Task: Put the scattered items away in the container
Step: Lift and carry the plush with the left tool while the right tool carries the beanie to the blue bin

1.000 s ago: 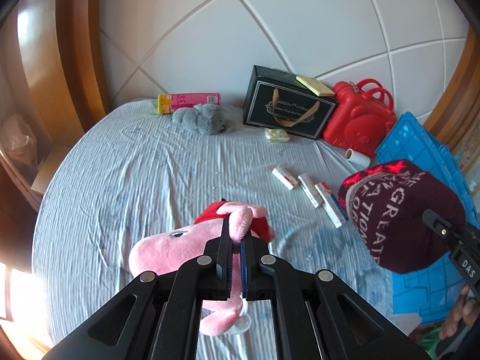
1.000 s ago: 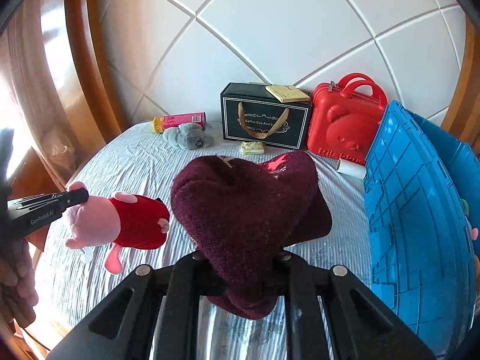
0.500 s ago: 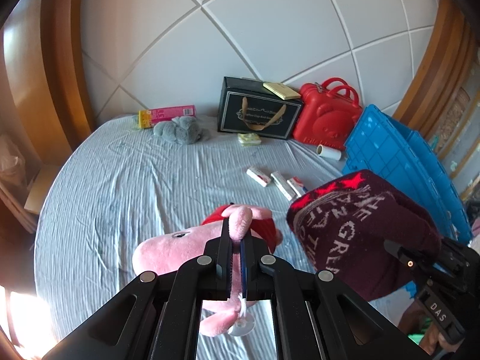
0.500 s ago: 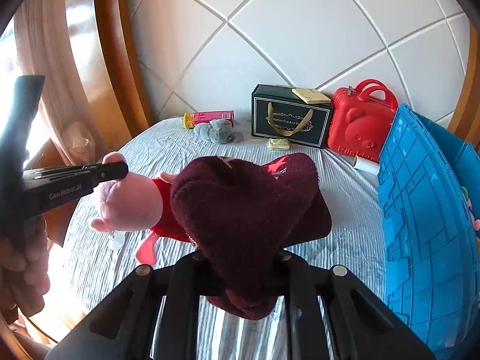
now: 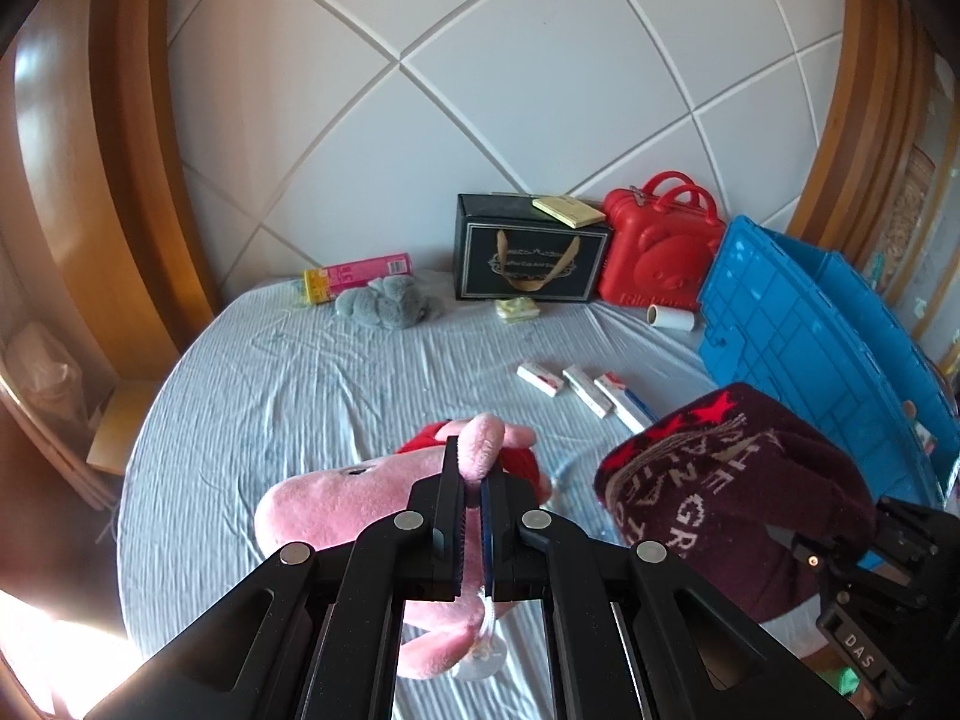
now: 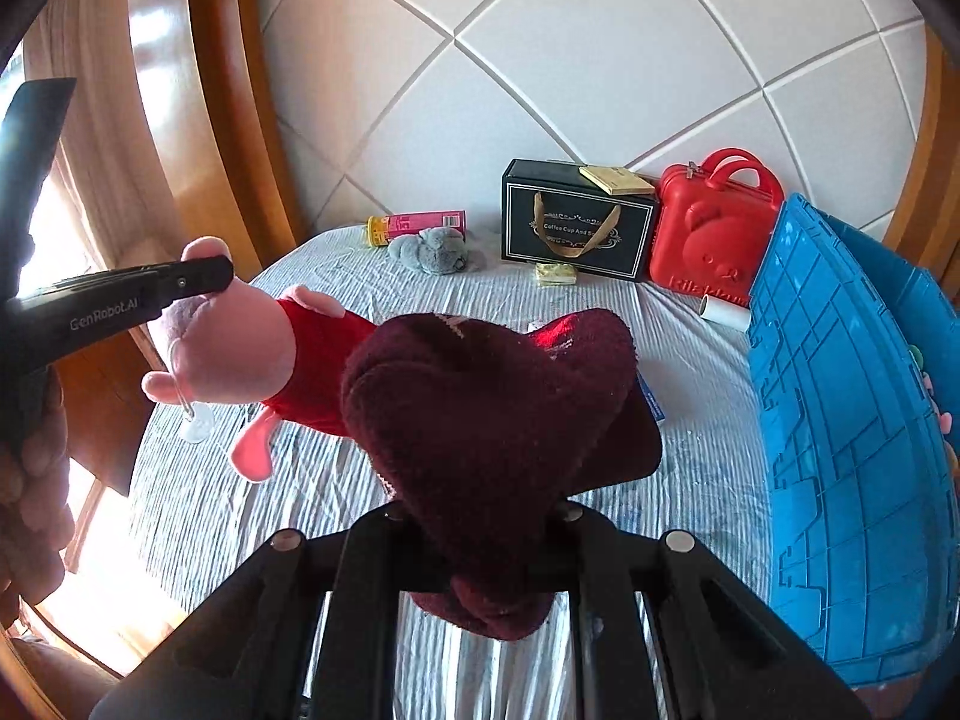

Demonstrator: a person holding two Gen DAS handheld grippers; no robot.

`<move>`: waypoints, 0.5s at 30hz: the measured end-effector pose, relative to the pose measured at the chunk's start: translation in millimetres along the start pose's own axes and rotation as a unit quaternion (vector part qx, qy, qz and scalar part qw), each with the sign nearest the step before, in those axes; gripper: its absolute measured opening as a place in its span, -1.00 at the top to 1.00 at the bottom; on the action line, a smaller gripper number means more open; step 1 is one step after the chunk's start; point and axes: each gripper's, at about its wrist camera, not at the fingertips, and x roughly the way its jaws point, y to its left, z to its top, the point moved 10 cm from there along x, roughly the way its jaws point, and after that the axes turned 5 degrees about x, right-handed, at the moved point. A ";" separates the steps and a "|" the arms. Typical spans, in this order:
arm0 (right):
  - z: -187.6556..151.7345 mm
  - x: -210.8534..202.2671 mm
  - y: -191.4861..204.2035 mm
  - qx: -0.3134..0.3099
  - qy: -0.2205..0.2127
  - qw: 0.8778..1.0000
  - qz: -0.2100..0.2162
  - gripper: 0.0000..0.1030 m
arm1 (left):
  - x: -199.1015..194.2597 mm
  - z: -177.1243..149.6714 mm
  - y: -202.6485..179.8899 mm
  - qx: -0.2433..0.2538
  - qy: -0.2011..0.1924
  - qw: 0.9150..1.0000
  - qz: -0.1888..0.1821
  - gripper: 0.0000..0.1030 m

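**Both claws loaded, container at right edge of frame**

I am holding my left gripper (image 5: pixel 473 483) closed tight on a pink ear of the pink plush pig (image 5: pixel 336 507); the jaws are pinching it with almost no gap between them. In the left wrist view the pig is hanging at lower centre, clear of the striped bedsheet (image 5: pixel 288 372), its red dress (image 5: pixel 528 462) showing just behind the fingertips. In the right wrist view the same pig (image 6: pixel 240 348) is sitting at middle left, dangling from the left claw.

I am keeping my right gripper (image 6: pixel 486 564) clamped on the maroon knit hat (image 6: pixel 498 420), the jaws nearly closed with the fabric bunched between them. The hat is filling the centre of the right wrist view and is hiding the fingertips. In the left wrist view the hat (image 5: pixel 732 498) is appearing at lower right, lettering and red stars visible.

The blue container (image 6: pixel 852 420) is lying along the right edge of the right wrist view, and at middle right in the left wrist view (image 5: pixel 810 312).

Still resting on the sheet in the upper middle of the frame: a grey plush toy (image 5: pixel 384 303), a pink tube (image 5: pixel 360 273), a black gift box (image 5: pixel 528 258), a red case (image 5: pixel 660 258), a white roll (image 5: pixel 672 318), and three small white boxes (image 5: pixel 576 384) just above the hat.
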 end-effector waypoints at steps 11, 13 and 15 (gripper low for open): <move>-5.4 -13.7 -21.5 0.013 -0.018 0.999 0.032 0.74 | -20.5 13.1 -39.6 0.017 -0.016 1.000 0.009 0.93; -3.3 -19.5 -32.6 0.016 -0.023 0.999 0.038 0.74 | -26.0 18.3 -51.5 0.016 -0.021 1.000 0.015 0.93; -0.6 -25.3 -44.7 0.016 -0.030 0.998 0.044 0.74 | -31.4 24.4 -63.2 0.017 -0.026 0.999 0.022 0.93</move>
